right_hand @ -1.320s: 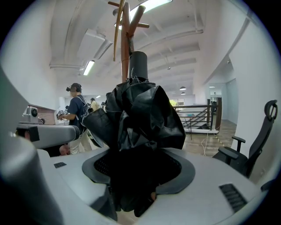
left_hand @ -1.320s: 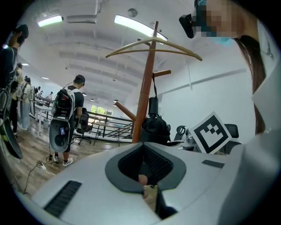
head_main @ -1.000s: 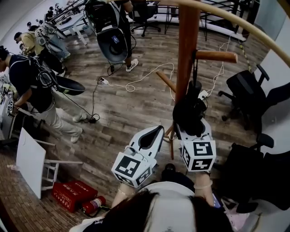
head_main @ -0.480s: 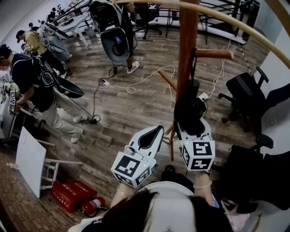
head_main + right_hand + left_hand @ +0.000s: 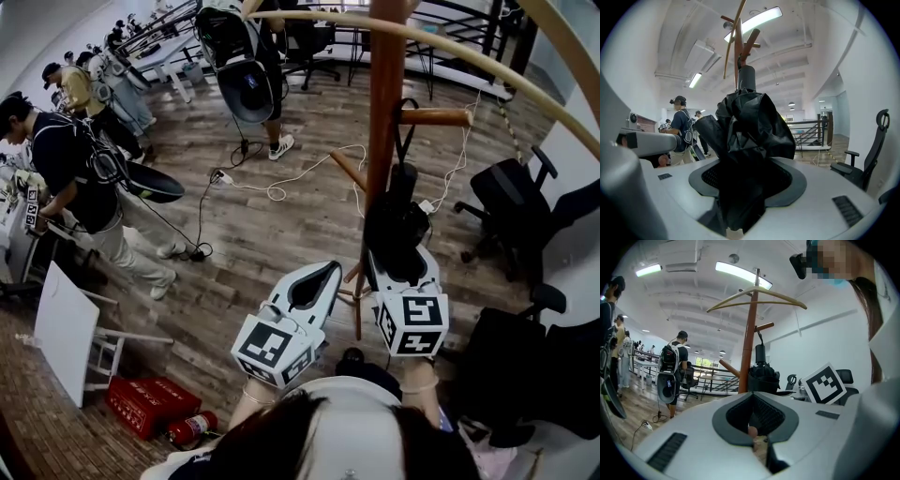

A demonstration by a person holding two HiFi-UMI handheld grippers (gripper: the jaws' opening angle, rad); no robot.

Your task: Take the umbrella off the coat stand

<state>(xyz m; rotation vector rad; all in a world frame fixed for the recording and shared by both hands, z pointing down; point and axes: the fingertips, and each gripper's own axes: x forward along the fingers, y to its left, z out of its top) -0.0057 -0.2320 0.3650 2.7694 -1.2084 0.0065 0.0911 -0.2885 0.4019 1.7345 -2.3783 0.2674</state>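
Note:
A black folded umbrella hangs by its strap from a side peg of the wooden coat stand. My right gripper reaches from below and is shut on the umbrella's lower bundle. In the right gripper view the crumpled fabric fills the hollow between the jaws of the right gripper. My left gripper hovers left of the pole, apart from the umbrella, shut and holding nothing. In the left gripper view the umbrella and the pole stand ahead of the left gripper.
Black office chairs stand to the right. White cables run over the wood floor beyond the stand. People work at the left, and one with a backpack stands at the back. A white board and a red box lie near left.
Both grippers and the umbrella keep their places. Only the head view has shifted slightly, and the person with the backpack has moved a little.

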